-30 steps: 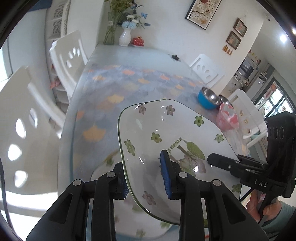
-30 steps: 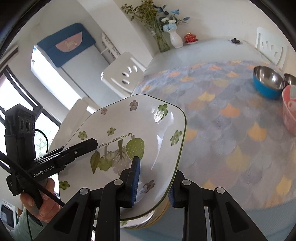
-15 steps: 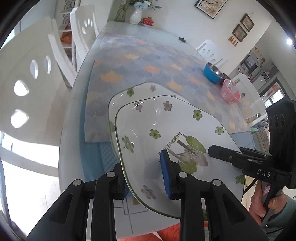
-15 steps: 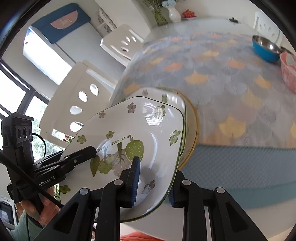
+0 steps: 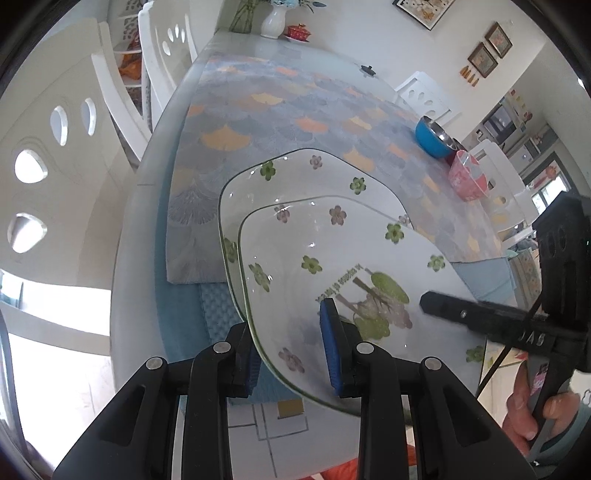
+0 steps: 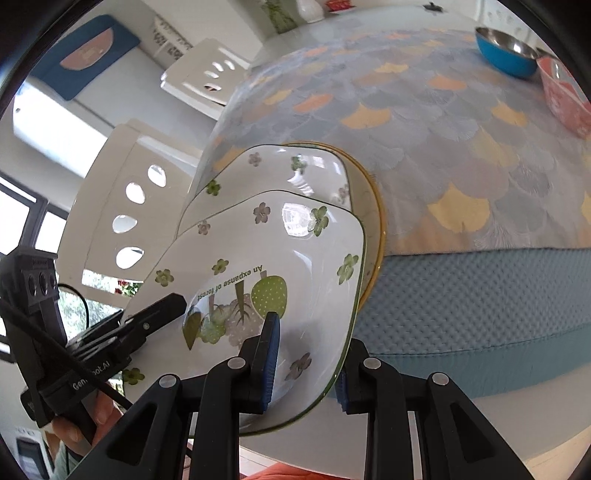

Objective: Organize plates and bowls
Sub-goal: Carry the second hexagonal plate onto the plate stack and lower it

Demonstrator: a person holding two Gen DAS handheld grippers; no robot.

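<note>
While the big round desk [image 5: 147, 206] fills most of both views, a long cloth [image 6: 443, 122] with fan shapes in grey, yellow and orange lies along its middle, and a blue mat [image 6: 480, 314] sits at the near edge. White chairs [image 5: 55, 147] with oval holes stand beside the desk. On the near part of the desk there is a stack: a yellow-rimmed plate [image 6: 375, 206] at the bottom and a white flower plate [image 5: 314, 181] on top of it. Just above that stack, a second white plate [image 5: 325, 273] with green and purple flowers and a tree picture is held up at a tilt; whether it touches the plate below cannot be told. The left tongs [image 5: 291, 354] pinch one edge of this plate, with one blue pad on top and one under the rim. The right tongs [image 6: 304, 365] pinch the other edge the same way, closed tight on the rim. A hand [image 5: 532, 413] holds the right tongs' handle. Far across the desk stand a blue bowl [image 5: 434, 138] with a shiny inside and a pink bowl [image 5: 467, 181] just beside it. At the far end sits a white vase [image 5: 275, 18] with flowers, near a small red pot [image 5: 299, 31].
</note>
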